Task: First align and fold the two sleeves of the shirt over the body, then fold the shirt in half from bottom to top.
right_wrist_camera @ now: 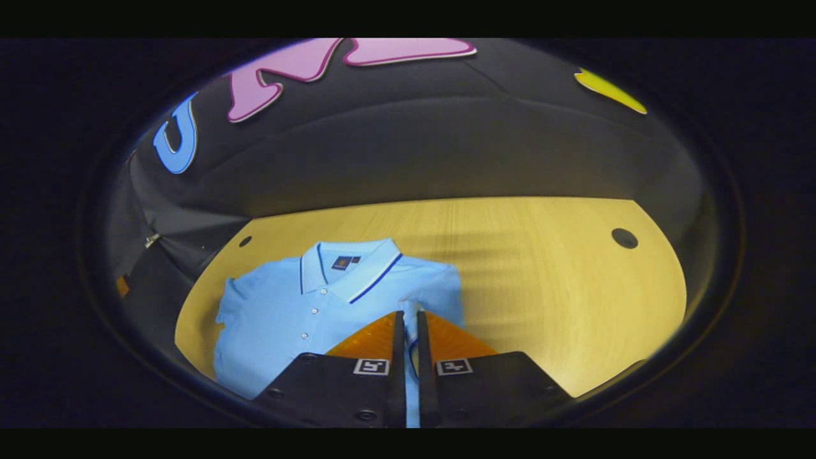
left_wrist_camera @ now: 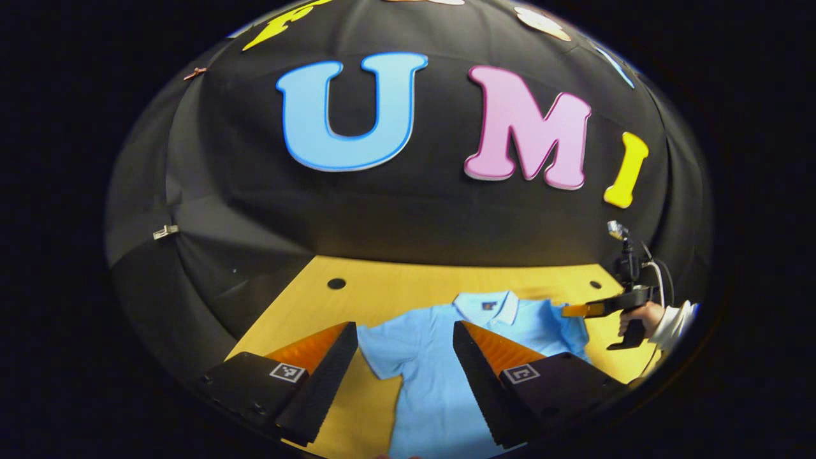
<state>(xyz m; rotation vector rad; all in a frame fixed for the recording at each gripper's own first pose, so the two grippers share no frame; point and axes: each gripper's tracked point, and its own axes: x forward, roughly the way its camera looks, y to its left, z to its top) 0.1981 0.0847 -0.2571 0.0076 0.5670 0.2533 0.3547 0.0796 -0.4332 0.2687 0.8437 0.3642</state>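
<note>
A light blue polo shirt (left_wrist_camera: 424, 382) lies flat, collar away from me, on a wooden table (left_wrist_camera: 395, 287). My left gripper (left_wrist_camera: 403, 326) hovers open above the shirt's left sleeve (left_wrist_camera: 377, 349) and chest, nothing between its fingers. In the right gripper view the shirt (right_wrist_camera: 287, 306) shows its buttons and striped collar (right_wrist_camera: 347, 264). My right gripper (right_wrist_camera: 410, 313) is shut on the edge of the shirt's right sleeve, a thin strip of blue cloth pinched between the fingers. The left gripper view shows that right gripper (left_wrist_camera: 577, 310) at the shirt's far shoulder, held by a hand (left_wrist_camera: 637, 315) in a white sleeve.
Round black holes sit near the table's back corners (left_wrist_camera: 336, 283) (right_wrist_camera: 625, 238). Bare wood (right_wrist_camera: 561, 287) stretches to the right of the shirt. Black cloth walls close in the table at the back and left side.
</note>
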